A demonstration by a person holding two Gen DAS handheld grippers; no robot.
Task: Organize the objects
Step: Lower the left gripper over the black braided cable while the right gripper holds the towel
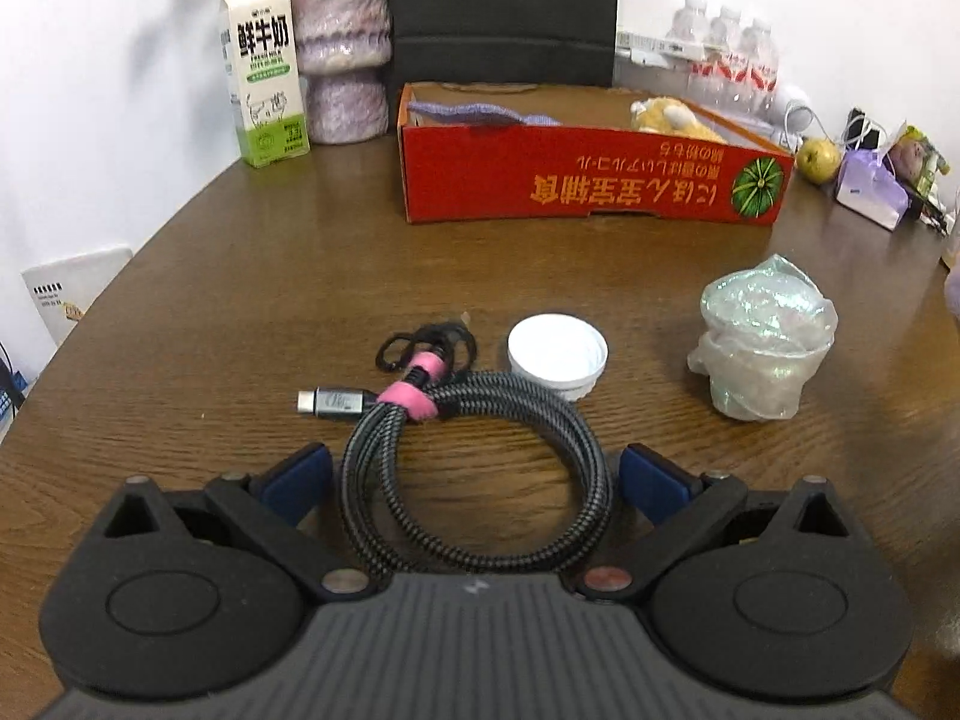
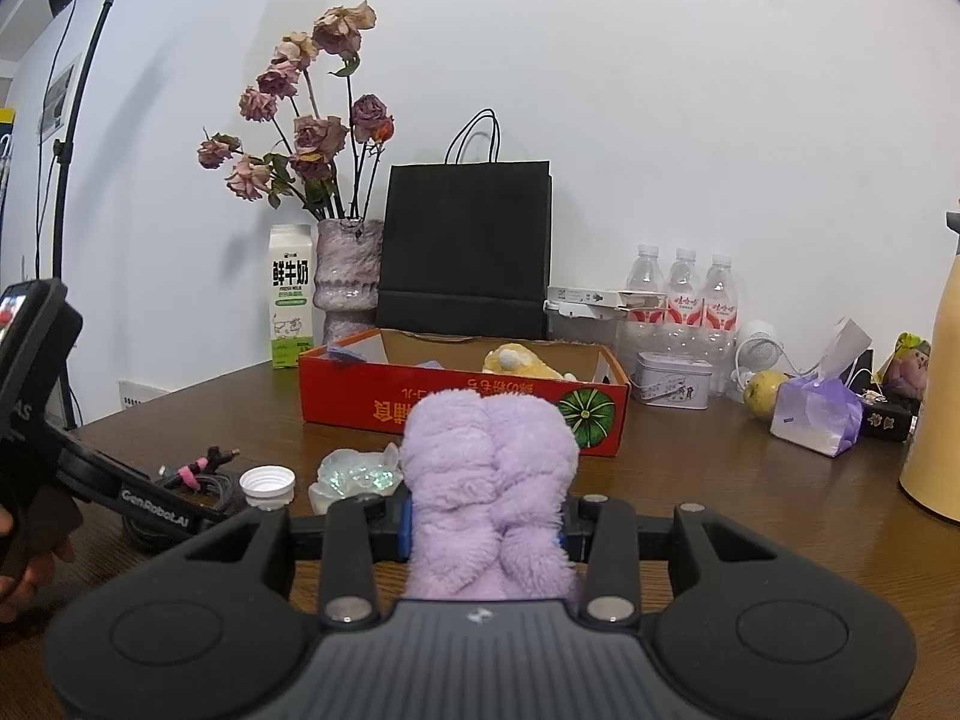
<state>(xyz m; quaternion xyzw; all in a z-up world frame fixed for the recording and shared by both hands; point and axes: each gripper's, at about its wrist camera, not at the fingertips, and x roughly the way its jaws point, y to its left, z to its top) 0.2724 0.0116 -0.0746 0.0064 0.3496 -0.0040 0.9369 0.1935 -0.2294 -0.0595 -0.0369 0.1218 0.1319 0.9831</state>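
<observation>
A coiled braided cable [image 1: 480, 480] with a pink strap lies on the wooden table [image 1: 240, 300]. My left gripper [image 1: 474, 474] is open, its blue pads on either side of the coil. A white cap [image 1: 557, 354] and a plastic-wrapped cup [image 1: 762, 339] lie just beyond. The red cardboard box [image 1: 588, 180] stands farther back, holding a yellow plush [image 1: 666, 114] and purple cloth. My right gripper [image 2: 485, 525] is shut on a purple fluffy toy [image 2: 486, 480], held above the table in front of the red box [image 2: 462, 402]. The cable [image 2: 192, 477], cap [image 2: 268, 483] and wrapped cup [image 2: 357, 474] show at its left.
A milk carton [image 1: 267, 72], a purple vase [image 1: 342, 48] and a black paper bag [image 1: 504, 12] stand at the back. Water bottles [image 2: 684, 300], a tin [image 2: 675, 387], a pear [image 2: 762, 393], a tissue pack [image 2: 813, 414] and a yellow flask [image 2: 936, 408] stand at right.
</observation>
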